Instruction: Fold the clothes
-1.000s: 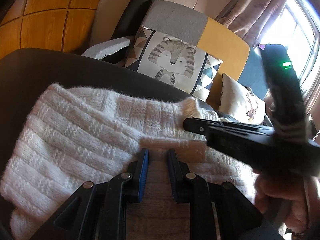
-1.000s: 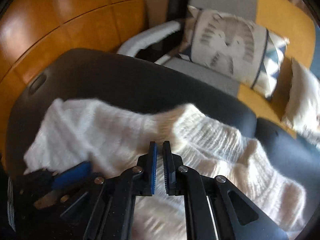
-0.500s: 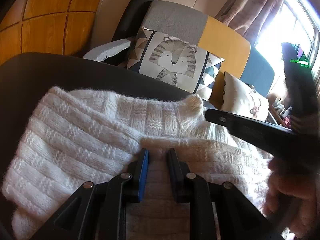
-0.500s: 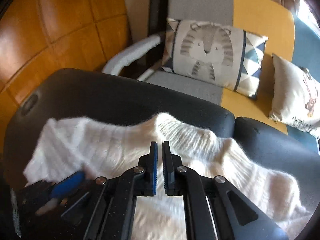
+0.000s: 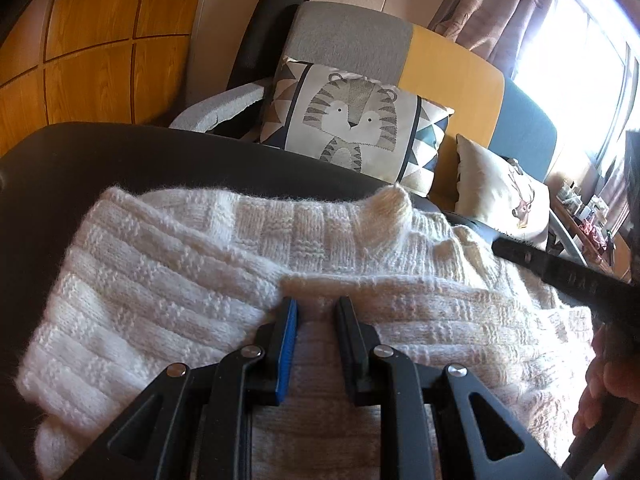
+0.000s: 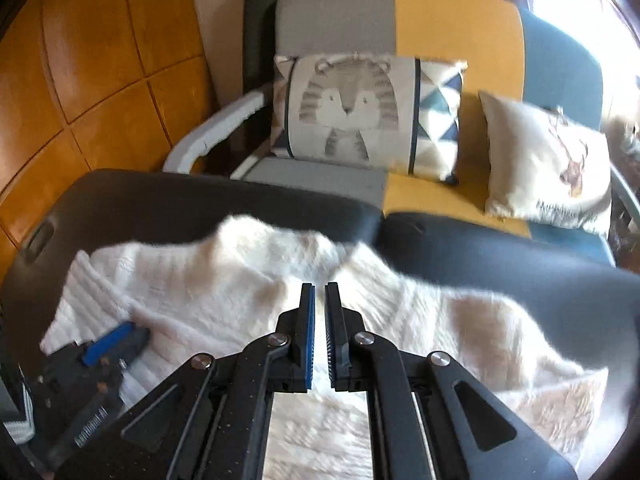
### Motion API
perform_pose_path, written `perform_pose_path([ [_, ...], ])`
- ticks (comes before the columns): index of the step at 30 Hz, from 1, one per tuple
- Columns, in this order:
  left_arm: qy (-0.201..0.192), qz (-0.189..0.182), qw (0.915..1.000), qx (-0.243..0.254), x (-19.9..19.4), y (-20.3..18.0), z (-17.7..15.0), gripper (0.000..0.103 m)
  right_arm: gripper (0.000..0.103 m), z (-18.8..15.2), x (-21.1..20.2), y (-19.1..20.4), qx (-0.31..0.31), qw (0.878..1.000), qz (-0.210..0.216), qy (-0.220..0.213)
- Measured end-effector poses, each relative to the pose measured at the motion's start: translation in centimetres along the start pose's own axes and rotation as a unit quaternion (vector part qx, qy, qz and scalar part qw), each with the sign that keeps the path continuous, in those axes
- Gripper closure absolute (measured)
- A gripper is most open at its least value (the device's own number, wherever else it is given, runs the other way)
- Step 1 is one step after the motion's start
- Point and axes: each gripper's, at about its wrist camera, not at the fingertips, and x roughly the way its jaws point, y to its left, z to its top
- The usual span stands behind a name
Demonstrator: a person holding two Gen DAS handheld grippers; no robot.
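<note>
- Two tools here: left tool (image 5: 314, 312) still pinches a sweater (image 5: 160, 280) fold near the desk (image 5: 120, 152) middle.
- Right tool (image 6: 319, 300) just lifted away, jaws nearly shut, empty, so that fold looks done.

Bare black table (image 6: 500, 256) right of sweater (image 6: 224, 280); sofa (image 6: 452, 20) behind

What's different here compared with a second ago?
The right gripper slid away to the right across the white knitted sweater, jaws nearly shut with no cloth visibly pinched between them. The left gripper kept its hold on a fold of the sweater, and the sweater stayed spread on the dark table.
</note>
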Motion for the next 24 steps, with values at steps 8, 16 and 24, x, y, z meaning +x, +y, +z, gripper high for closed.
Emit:
perform_pose_path([
  [8, -0.001, 0.001, 1.0, 0.0, 0.0, -0.1, -0.1, 0.082, 0.098, -0.1, 4.0, -1.7, 0.019, 0.999, -0.008, 0.044],
  [16, -0.003, 0.005, 1.0, 0.002, 0.0, -0.4, -0.3, 0.082, 0.097, -0.4, 1.7, 0.8, 0.002, 0.998, 0.055, 0.012],
  [24, -0.002, 0.001, 1.0, -0.003, -0.1, 0.0, -0.2, 0.082, 0.097, -1.0, -1.5, -0.6, 0.031, 0.998, 0.054, -0.013],
])
